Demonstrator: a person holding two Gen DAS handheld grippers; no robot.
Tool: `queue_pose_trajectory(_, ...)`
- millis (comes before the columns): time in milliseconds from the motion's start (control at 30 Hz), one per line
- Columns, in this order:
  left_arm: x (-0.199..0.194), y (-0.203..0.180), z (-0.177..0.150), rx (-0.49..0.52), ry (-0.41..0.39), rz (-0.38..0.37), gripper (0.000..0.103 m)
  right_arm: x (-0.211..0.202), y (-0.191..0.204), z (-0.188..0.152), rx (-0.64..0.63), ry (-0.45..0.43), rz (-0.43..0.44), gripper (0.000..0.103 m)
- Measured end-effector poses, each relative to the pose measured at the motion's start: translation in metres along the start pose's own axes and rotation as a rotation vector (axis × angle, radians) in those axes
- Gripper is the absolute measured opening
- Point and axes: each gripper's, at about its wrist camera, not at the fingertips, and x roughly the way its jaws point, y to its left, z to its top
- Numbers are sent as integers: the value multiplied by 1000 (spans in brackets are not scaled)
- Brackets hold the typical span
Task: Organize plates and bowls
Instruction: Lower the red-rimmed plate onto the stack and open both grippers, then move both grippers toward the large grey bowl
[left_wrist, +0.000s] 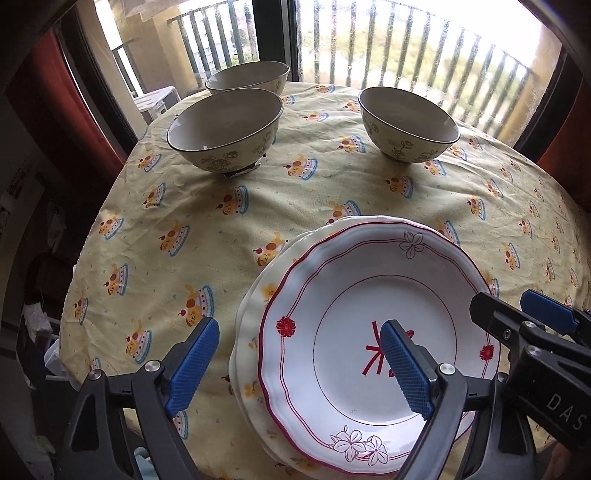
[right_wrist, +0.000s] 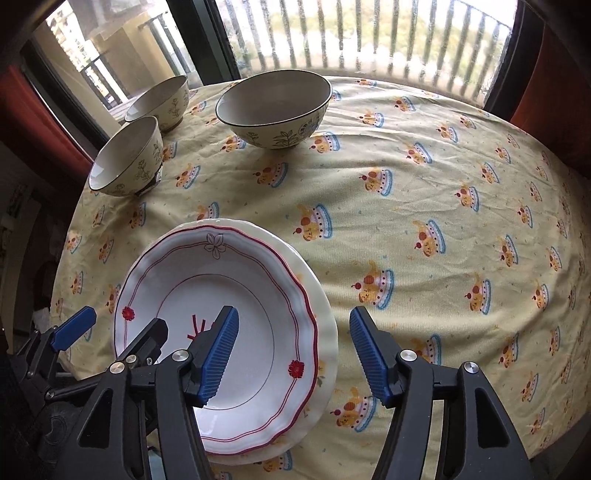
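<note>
A white plate with a red rim and flowers (left_wrist: 369, 295) lies on top of a cream plate (left_wrist: 255, 295) at the table's near edge; the stack also shows in the right wrist view (right_wrist: 236, 280). Three cream floral bowls stand at the far side: one at the left (left_wrist: 225, 129), one behind it (left_wrist: 247, 75), one at the right (left_wrist: 408, 123). In the right wrist view they are the near left bowl (right_wrist: 125, 158), the far left bowl (right_wrist: 159, 99) and the larger middle bowl (right_wrist: 273, 107). My left gripper (left_wrist: 299, 362) is open above the stack's left rim. My right gripper (right_wrist: 291, 354) is open above its right rim.
The round table has a yellow patterned cloth (left_wrist: 207, 221). A window with balcony railing (left_wrist: 369, 44) is behind it. Red curtains (left_wrist: 48, 92) hang at both sides. The right gripper's body (left_wrist: 532, 347) shows in the left wrist view.
</note>
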Motion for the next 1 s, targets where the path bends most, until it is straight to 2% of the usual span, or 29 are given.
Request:
queue_pose_trajectory(133,-7,6,10,-11,-23,17,92,-4,13,11,-33,-26,12,71)
queue_pose_trajectory(267,-13,20,29,-24,-64,-10,91,-12,20,25,7,-60,33,71)
queue_pose_trajectory(367,-12,34,46,-29,-83,-27,87,-16,31,36,46,-97,39,71)
queue_pose_trajectory(633,7,75,89,80,-130,-47,84,-5,82,65,125,-148,-48,71)
queue_pose_trajectory(800,24,98,119,102,-128,-85,81,8,109,84,172,-191,-69,71)
queue_pose_trajectory(900,32,103,134,143,-158,-61,79,16,125,98,174,-202,-111,71)
queue_pose_trajectory(1000,43,113,148,143,-171,-60,77,24,135,112,194,-209,-115,71)
